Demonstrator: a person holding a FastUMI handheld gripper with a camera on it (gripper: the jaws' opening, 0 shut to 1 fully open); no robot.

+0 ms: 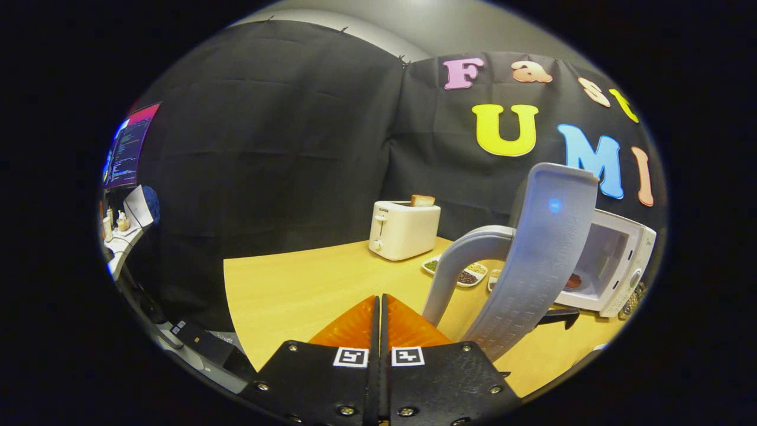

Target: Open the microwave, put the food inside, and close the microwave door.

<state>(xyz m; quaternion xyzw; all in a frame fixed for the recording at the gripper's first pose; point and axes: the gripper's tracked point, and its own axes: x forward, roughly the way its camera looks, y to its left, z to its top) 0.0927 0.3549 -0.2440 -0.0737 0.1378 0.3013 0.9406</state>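
Gripper (379, 299): one. Its two fingers lie pressed together with barely a slit between them and nothing caught in it, poised above bare table and not touching it as far as can be seen.

Table (295, 290): one, light wood. Its far right part is covered by other things.

Microwave (615, 266): one, white, standing on the table beyond and to the right of the fingers. Much of its front is hidden by the grey device; the cavity appears open, but the door itself cannot be made out.

Food (572, 281): one reddish piece, seen just inside the microwave cavity at its lower left, partly covered; what it rests on is hard to tell.

Grey device (532, 260): one, a curved, ribbed band with a small blue light near its top, rising close ahead and right of the fingers. What it is cannot be told.

Toaster (404, 229): one, white, at the table's far edge beyond the fingers.

Slice of bread (422, 200): one, standing up out of the toaster's slot.

Small dishes (467, 275): at least two, holding dark and greenish bits, between toaster and microwave; the grey device cuts across them, so the count is unsure.

Monitor (127, 148): one, lit, far left beyond the table.
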